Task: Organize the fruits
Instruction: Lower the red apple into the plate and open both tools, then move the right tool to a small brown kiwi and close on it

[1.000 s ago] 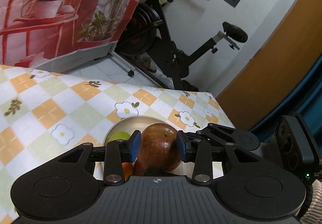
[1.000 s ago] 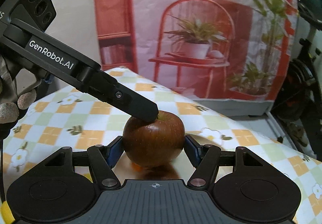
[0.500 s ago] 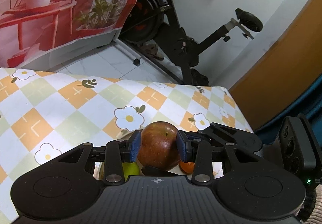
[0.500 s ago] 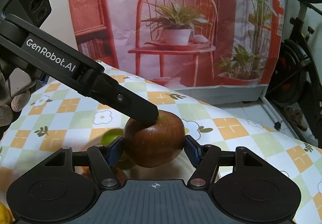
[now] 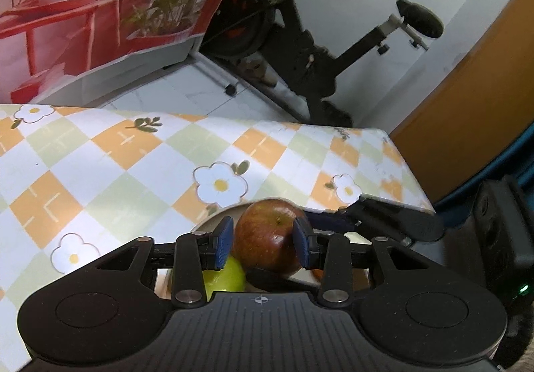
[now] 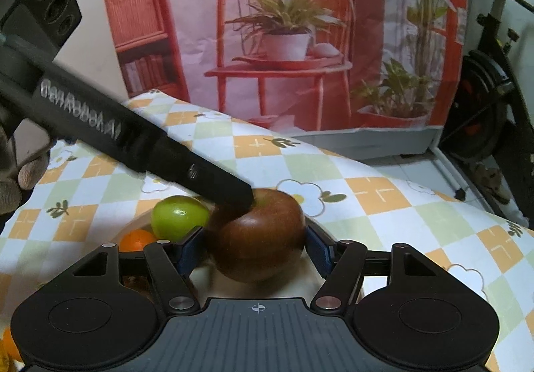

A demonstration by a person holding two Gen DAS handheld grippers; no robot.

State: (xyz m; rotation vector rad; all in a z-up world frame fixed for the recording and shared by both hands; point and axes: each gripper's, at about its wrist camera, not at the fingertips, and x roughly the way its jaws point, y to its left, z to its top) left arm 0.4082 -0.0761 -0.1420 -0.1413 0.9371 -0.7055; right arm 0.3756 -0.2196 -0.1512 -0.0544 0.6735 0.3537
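A dark red apple point(image 5: 268, 236) point(image 6: 257, 240) sits between the blue pads of both grippers, above a pale bowl point(image 5: 217, 220). My left gripper point(image 5: 263, 240) is shut on the apple's sides; its black finger point(image 6: 200, 173) reaches onto the apple's top in the right wrist view. My right gripper point(image 6: 255, 248) has its pads at both sides of the same apple, shut on it. A green fruit point(image 5: 223, 276) point(image 6: 178, 216) and an orange fruit point(image 6: 137, 238) lie in the bowl beside the apple.
The table has an orange, green and white checked cloth with flowers point(image 5: 133, 171). Its far edge drops to a tiled floor with an exercise bike point(image 5: 300, 48). A red printed backdrop point(image 6: 283, 31) hangs behind. Another orange fruit point(image 6: 6, 343) is at the lower left edge.
Both grippers moved with the apple held between them; the bowl's green and orange fruits came into view beside it. The grip on the apple has not changed.
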